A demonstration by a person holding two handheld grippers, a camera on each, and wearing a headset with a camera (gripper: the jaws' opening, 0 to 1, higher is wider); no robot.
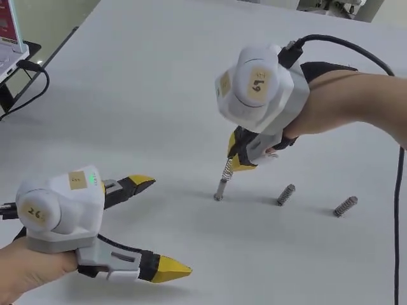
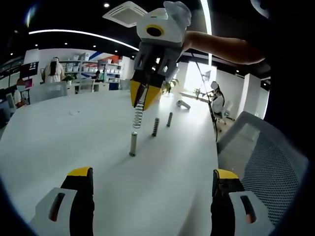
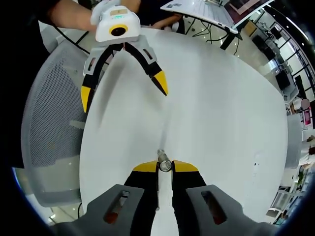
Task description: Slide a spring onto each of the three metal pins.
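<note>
A bare metal pin (image 1: 219,190) (image 2: 133,143) stands upright on the white table (image 1: 159,95). My right gripper (image 1: 236,162) (image 2: 145,96) (image 3: 165,167) hangs over it, shut on a spring (image 1: 227,168) (image 2: 138,114) (image 3: 165,165). The spring's lower end is just above the pin's top (image 3: 160,154). To the right stand two more pins wearing springs (image 1: 286,194) (image 1: 345,206) (image 2: 155,127) (image 2: 169,119). My left gripper (image 1: 170,225) (image 2: 152,173) (image 3: 124,93) rests open near the table's front left, holding nothing and pointing toward the bare pin.
A laptop (image 1: 9,38) with a black cable (image 1: 35,73) sits at the far left edge. A grey mesh chair (image 2: 266,162) (image 3: 54,123) stands beside the table. A small object (image 2: 183,104) lies farther along the tabletop. People stand in the background (image 2: 51,71).
</note>
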